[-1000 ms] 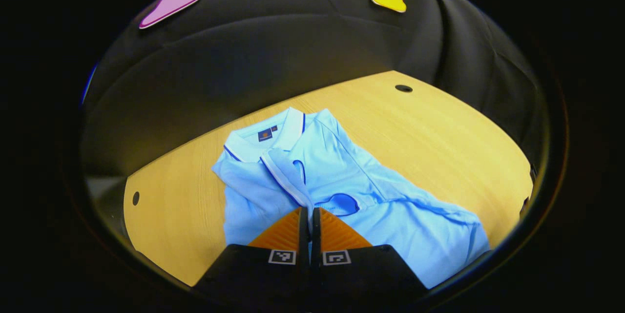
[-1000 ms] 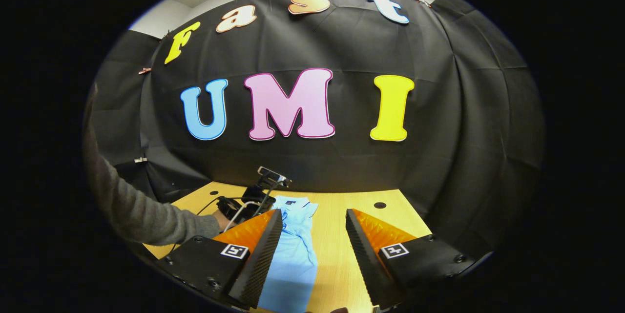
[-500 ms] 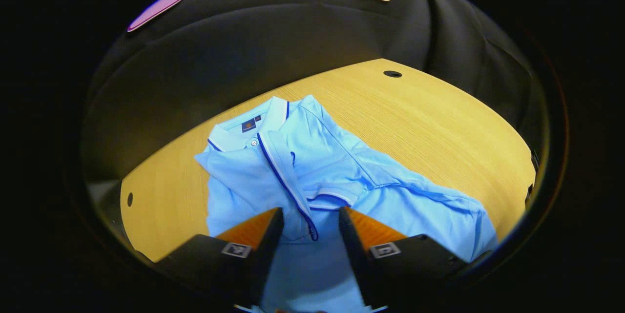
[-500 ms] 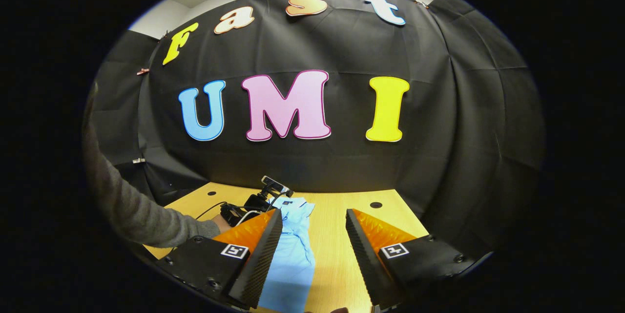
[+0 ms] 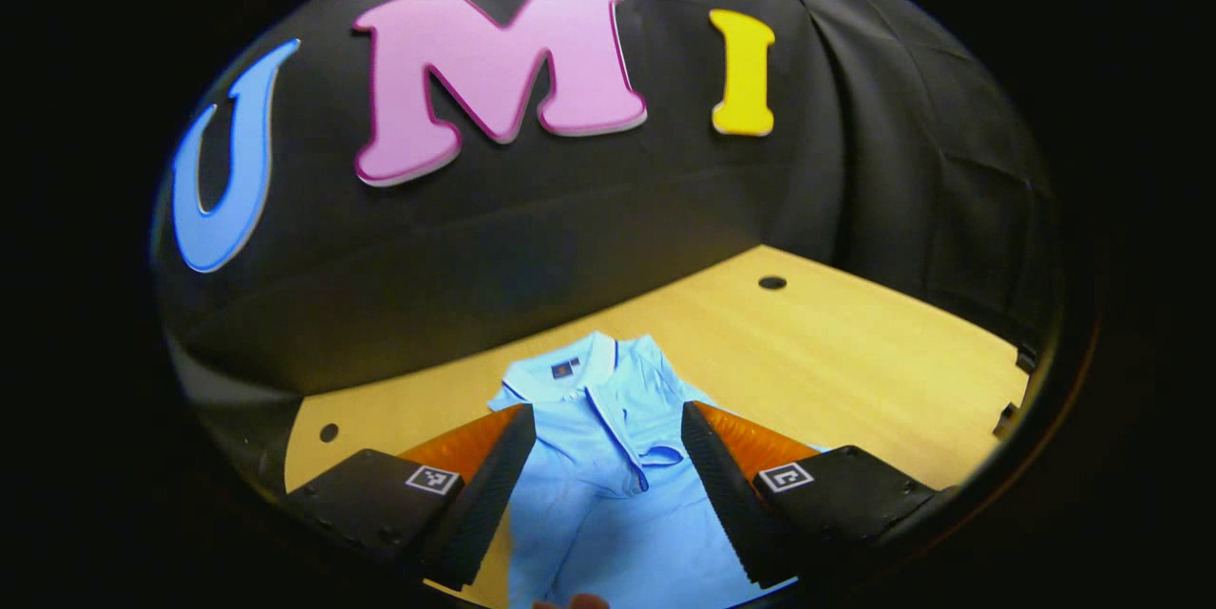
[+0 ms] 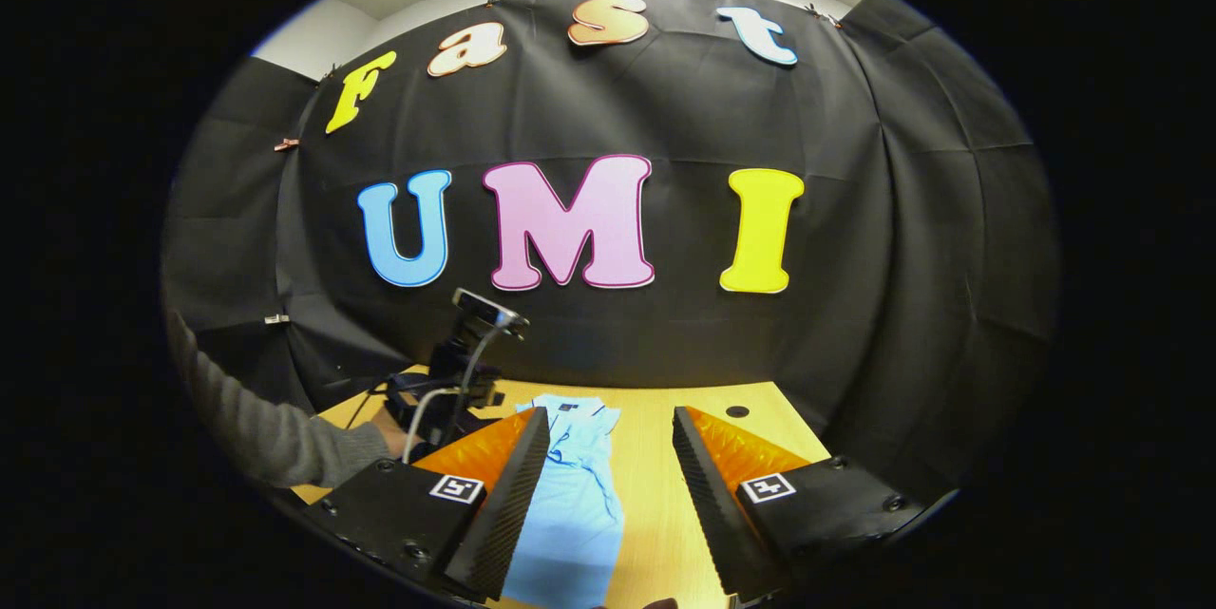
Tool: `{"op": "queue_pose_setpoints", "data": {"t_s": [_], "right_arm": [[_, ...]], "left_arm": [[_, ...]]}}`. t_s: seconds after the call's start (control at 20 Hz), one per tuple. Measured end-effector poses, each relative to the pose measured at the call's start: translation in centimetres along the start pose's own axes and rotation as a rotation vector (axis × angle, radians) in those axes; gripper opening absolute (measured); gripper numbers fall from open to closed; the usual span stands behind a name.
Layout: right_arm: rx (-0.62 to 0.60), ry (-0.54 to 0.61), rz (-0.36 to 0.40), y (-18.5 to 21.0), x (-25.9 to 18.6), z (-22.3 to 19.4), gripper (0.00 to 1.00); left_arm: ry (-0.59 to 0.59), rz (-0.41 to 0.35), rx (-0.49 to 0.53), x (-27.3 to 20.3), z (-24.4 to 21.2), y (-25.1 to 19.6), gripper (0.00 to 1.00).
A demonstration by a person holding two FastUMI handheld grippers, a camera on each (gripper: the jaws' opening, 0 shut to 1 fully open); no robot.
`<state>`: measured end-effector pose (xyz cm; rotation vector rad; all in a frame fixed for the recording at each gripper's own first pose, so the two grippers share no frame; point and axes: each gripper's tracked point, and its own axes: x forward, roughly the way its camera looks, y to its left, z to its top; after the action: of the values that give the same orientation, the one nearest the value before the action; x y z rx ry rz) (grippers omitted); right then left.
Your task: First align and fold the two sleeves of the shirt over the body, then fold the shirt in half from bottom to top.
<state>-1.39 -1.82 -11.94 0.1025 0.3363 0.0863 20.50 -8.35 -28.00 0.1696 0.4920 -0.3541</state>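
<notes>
both my jaws spread wide above the shirt, holding nothing.

in the left gripper view my left gripper [image 5: 600, 457] hangs with its fingers well apart, touching no cloth, and the light blue shirt [image 5: 617, 485] lies flat on the wooden table [image 5: 855, 371] between and beyond them, collar toward the booth wall, with folded cloth lying across its chest just below the collar. a round hole [image 5: 771, 283] in the table sits well to the right of the shirt, another [image 5: 329, 432] near its left. in the right gripper view my right gripper [image 6: 608, 476] is equally wide open and empty, the shirt [image 6: 570, 504] showing between its fingers, nearer the left one. left of the shirt, a grey sleeve [image 6: 275, 428] reaches to my left gripper [image 6: 446, 390], raised above the table [image 6: 655, 495].
</notes>
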Motion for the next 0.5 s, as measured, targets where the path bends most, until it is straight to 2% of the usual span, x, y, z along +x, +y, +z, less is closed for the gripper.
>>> {"op": "queue_pose_setpoints", "data": {"t_s": [0.3, 0.5], "right_arm": [[-0.020, -0.034, 0.037, 3.1, -0.5, 1.8, 0.82], [-0.034, -0.037, 0.044, 4.4, -1.1, 2.1, 0.82]], "left_arm": [[-0.248, 0.149, -0.053, -14.5, 7.4, 3.9, 0.98], [-0.344, 0.215, -0.091, -22.6, 8.9, 5.1, 0.99]]}}
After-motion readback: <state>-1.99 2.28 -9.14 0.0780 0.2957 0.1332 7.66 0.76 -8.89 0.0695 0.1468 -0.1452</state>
